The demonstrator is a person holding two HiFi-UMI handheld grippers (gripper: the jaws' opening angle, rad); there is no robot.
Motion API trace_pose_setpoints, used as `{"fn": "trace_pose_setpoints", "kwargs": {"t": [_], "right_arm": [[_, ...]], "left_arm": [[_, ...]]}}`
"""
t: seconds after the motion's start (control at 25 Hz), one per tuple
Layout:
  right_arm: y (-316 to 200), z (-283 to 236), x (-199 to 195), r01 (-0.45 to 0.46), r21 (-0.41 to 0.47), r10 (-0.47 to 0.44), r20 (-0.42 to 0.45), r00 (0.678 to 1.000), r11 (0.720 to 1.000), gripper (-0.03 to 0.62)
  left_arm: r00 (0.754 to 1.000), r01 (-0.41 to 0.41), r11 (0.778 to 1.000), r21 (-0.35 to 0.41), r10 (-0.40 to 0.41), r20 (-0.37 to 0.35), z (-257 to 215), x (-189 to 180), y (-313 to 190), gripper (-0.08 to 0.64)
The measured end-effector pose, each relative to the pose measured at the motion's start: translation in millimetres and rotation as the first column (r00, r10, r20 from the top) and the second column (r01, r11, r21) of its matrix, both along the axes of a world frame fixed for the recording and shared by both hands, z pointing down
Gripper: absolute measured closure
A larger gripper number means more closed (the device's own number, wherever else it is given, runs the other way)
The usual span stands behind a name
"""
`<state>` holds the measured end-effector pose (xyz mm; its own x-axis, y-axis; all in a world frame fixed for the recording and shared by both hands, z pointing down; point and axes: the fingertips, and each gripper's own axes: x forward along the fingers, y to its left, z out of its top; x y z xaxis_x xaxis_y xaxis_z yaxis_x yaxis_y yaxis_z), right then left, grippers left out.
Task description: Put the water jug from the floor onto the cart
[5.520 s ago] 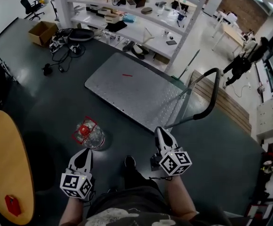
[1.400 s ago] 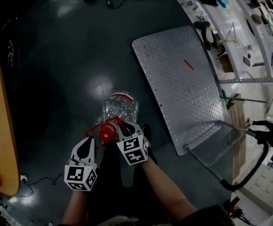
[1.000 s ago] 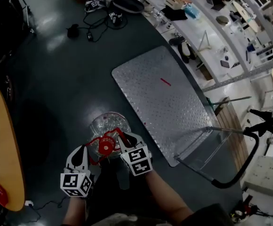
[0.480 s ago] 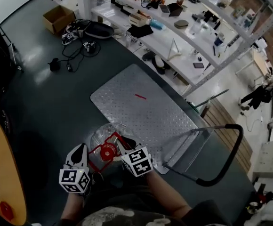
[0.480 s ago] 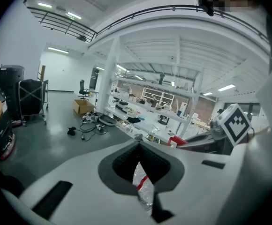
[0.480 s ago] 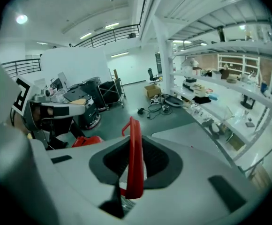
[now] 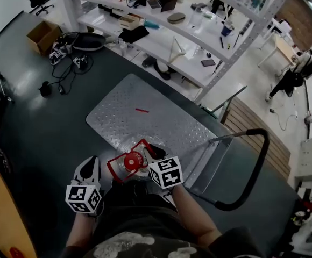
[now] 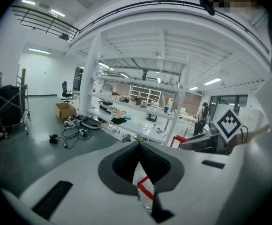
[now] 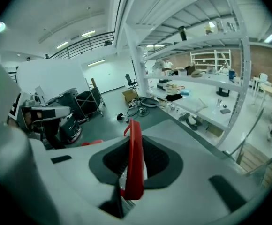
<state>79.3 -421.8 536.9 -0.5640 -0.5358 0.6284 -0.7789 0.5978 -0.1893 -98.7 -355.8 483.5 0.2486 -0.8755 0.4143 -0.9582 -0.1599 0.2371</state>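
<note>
A clear water jug with a red cap hangs over the near edge of the cart's steel plate. My right gripper is clamped on its red handle, and the jaws are opening slightly. In the right gripper view the red handle stands upright between the pads. My left gripper sits at the handle's left side. In the left gripper view its jaws are nearly together, with a red strip of the handle and clear plastic in the slit.
The cart's black push bar rises at the right. White shelves full of items stand beyond the cart. A cardboard box and cables lie at the far left. A wooden tabletop is at the near left.
The jug has come up off the floor and travelled with both grippers towards the cart. It now hangs over the plate's near edge.
</note>
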Motion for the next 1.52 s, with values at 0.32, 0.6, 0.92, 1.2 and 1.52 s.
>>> {"fn": "trace_pose_setpoints", "kwargs": {"t": [0.32,0.6,0.92,1.2,1.52], "right_arm": [[-70,18,65,-0.226,-0.05,0.227,0.008,0.974,0.973,0.543],[-124,44,74,-0.36,-0.135,0.372,0.071,0.926,0.923,0.54],[-180,83,80,-0.44,-0.177,0.451,0.027,0.892,0.88,0.537],[-193,94,94,-0.506,-0.202,0.518,0.006,0.855,0.838,0.537],[-183,95,106,-0.589,-0.222,0.604,-0.005,0.797,0.777,0.537]], "left_arm": [[0.985,-0.174,0.984,-0.025,0.174,-0.012,18,35,-81,0.552],[0.951,-0.31,0.948,-0.078,0.309,-0.019,39,37,-147,0.552],[0.916,-0.399,0.911,-0.1,0.4,-0.009,44,39,-210,0.552],[0.887,-0.46,0.879,-0.124,0.462,-0.017,54,49,-229,0.552],[0.865,-0.5,0.858,-0.122,0.502,-0.017,57,52,-245,0.552]]}}
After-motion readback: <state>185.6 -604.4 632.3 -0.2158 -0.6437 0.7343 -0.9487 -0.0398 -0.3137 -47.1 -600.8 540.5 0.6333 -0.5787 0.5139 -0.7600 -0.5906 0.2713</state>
